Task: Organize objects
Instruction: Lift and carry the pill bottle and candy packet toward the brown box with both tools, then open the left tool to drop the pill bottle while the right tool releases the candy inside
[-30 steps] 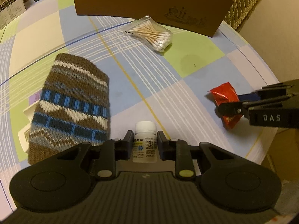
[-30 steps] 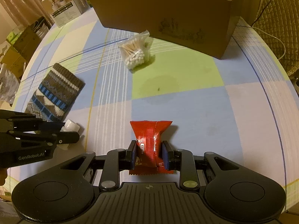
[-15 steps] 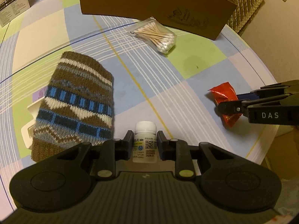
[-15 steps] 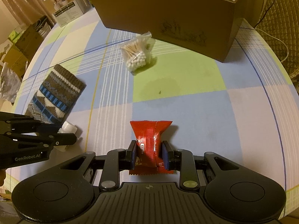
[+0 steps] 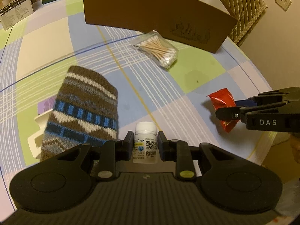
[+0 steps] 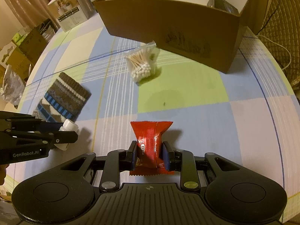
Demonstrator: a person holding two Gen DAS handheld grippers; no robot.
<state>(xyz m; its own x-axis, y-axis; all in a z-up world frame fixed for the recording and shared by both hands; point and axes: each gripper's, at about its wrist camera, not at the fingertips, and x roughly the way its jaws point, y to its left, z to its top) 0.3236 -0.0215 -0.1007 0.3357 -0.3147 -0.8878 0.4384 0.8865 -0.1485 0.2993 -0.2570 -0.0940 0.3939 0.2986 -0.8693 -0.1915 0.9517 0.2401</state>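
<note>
My left gripper point(image 5: 145, 142) is shut on a small white pill bottle point(image 5: 145, 142), held above the checked tablecloth; the bottle point(image 6: 67, 129) also shows at the left of the right wrist view. My right gripper point(image 6: 149, 155) is shut on a red snack packet point(image 6: 151, 140), and that packet point(image 5: 223, 104) appears at the right of the left wrist view. A clear bag of cotton swabs point(image 6: 141, 65) lies on the cloth in front of the open brown cardboard box point(image 6: 174, 31). A brown and blue knitted sock point(image 5: 84, 108) lies to the left, over a white tray point(image 5: 36, 133).
Printed cartons point(image 6: 72, 13) stand at the table's far left edge. A quilted chair back point(image 5: 243, 9) rises behind the box on the right. The round table's edge point(image 6: 275, 112) curves down the right side. A dark item point(image 6: 223, 3) sits inside the box.
Both grippers have risen and moved toward the cardboard box with their loads still held. The box and swab bag look nearer and lower in both views.
</note>
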